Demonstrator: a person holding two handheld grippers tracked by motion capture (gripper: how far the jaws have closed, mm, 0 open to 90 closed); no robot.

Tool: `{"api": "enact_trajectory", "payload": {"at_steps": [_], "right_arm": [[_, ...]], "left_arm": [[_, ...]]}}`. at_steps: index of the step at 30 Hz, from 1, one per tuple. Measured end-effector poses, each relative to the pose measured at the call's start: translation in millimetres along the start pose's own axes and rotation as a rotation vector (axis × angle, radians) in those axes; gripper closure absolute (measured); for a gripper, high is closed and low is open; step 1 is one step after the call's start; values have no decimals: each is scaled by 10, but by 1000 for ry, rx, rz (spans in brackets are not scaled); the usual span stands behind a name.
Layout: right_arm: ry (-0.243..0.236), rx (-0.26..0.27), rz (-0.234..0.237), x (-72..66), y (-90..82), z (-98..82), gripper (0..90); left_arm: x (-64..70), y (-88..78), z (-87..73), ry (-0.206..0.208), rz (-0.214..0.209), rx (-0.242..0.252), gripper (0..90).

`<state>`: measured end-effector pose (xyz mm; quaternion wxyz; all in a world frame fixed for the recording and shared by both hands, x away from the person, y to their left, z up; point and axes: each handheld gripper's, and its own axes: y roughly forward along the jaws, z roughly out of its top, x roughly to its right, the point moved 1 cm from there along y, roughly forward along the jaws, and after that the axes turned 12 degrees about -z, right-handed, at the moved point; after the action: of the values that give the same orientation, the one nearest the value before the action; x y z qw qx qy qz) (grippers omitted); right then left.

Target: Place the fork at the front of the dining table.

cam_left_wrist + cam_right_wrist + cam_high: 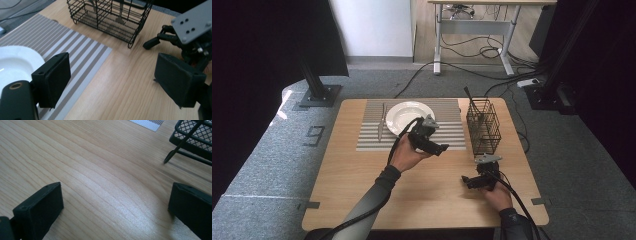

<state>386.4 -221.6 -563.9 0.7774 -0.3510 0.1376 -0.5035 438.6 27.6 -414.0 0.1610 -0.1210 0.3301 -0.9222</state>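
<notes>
Fingers, left gripper: released; I see both black pads standing wide apart in the left gripper view, with bare wood and the mat's edge between them and nothing in their hold.
Fingers, right gripper: released too; in the right gripper view my two jaws stand far apart over bare table, gripping nothing.
Left hand: I hold it above the near edge of the striped placemat, the gripper pointing toward the right side of the table.
Right hand: low near the front right of the table, its gripper pointing left, with the grey plate on top.
White plate: on the placemat, just behind and left of my left fingers; in the left gripper view its rim sits beside the left pad.
Knife: lies on the placemat just left of the plate, well apart from both sets of fingers.
Wire basket: stands upright on the wood beyond the placemat's right edge, ahead of my left fingers and just behind my right gripper; utensils stand inside it, one dark handle sticking up above the rim.
Basket foot: in the right gripper view a thin wire leg touches the wood ahead and right of my open jaws.
Between the grippers: bare wood; the two are near but apart.
</notes>
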Motion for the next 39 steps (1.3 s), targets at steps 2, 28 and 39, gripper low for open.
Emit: {"api": "enact_trajectory", "payload": {"at_steps": [2,28,39], "right_arm": [[0,0,0,0,0,0,0],[0,3,0,-1,2,-1,0],[-2,3,-2,1,3,-1,0]], "left_arm": [[4,25,58,4,-5,1,133],[-72,524,774,35,-9,1,270],[-86,769,895,22,-25,-13,474]]}}
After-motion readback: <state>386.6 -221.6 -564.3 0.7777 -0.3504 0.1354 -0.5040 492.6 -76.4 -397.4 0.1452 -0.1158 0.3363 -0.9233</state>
